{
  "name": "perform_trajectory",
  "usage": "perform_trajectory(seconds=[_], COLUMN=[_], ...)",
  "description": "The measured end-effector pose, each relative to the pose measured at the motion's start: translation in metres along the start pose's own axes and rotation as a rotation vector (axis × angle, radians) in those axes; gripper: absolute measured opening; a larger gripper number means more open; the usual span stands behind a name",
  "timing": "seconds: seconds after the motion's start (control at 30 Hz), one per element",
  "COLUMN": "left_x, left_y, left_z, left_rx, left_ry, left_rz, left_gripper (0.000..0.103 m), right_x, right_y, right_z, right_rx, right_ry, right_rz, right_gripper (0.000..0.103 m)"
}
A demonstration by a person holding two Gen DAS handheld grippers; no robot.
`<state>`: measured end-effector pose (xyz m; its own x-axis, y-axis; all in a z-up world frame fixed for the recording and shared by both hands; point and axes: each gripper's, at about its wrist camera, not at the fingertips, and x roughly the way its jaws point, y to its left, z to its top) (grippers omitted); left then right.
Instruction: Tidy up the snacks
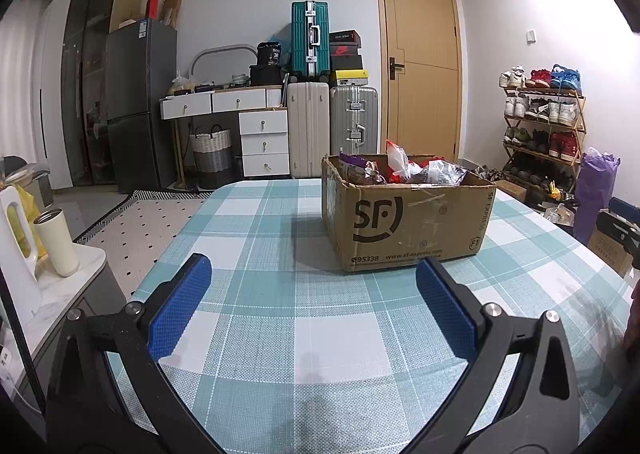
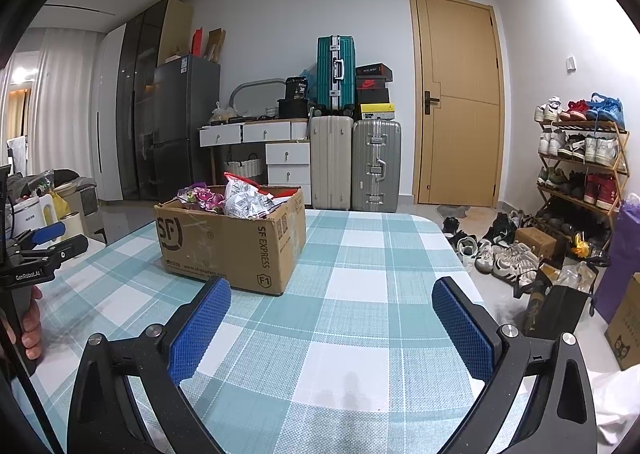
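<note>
A brown SF Express cardboard box stands open on the checked tablecloth, filled with several snack packets in red, purple and white. My left gripper hovers open just short of the box, which sits ahead and to the right, with nothing between its blue pads. In the right wrist view the same box lies ahead to the left, its snack packets heaped at the top. My right gripper is open and empty over the tablecloth. The left gripper's handle shows at the left edge, held by a hand.
A cream tumbler and white kettle stand on a side counter to the left. Suitcases, a drawer unit, a fridge and a door line the far wall. A shoe rack and loose shoes fill the floor right of the table.
</note>
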<state>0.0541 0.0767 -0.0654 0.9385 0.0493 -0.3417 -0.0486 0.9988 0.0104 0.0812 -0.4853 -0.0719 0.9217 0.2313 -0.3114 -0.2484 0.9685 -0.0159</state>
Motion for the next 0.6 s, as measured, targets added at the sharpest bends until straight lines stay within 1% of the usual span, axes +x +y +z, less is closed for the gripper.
perform_trajectory(seconds=[0.6], left_x=[-0.0010], left_y=[0.0010], left_z=[-0.0010], left_rx=[-0.001], left_ry=[0.003], left_rz=[0.000], left_gripper=[0.102], right_x=[0.0001], right_y=[0.0006], right_z=[-0.0002], right_rx=[0.000], right_ry=[-0.002], right_rz=[0.000], right_gripper=[0.102])
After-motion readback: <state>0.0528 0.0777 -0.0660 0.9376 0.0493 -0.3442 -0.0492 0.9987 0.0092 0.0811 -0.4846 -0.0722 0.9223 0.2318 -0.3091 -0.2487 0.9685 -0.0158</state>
